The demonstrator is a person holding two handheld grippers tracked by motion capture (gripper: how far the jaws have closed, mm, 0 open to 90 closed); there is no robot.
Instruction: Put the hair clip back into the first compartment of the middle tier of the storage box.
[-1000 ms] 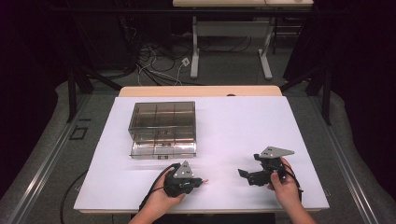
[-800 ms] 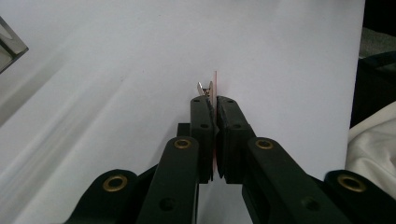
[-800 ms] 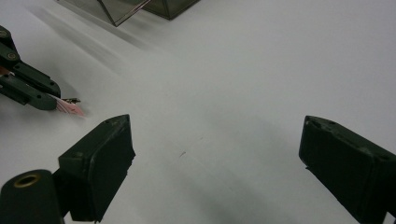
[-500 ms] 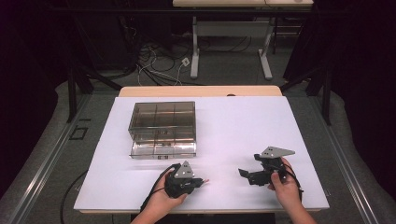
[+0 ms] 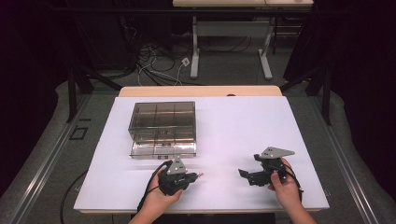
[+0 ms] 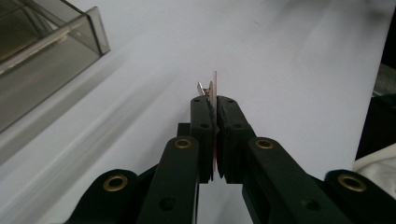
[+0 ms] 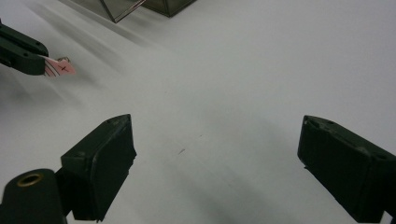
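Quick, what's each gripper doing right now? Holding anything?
Left gripper: closed on a thin pink card.
Right gripper: open, holding nothing.

The white table is evenly and brightly lit from overhead; the room beyond the table is dim, nearly black at both sides of the high view. Shadows on the table are soft and short, lying close under the smoked clear box and under each hand-held tool. The high view is sharp at the table and slightly soft and grainy overall. In the left gripper view, the box beside the table surface is blurred, and pale streaks cross the table. In the right gripper view, the near black parts are soft; the table carries mild glare and faint streaks.
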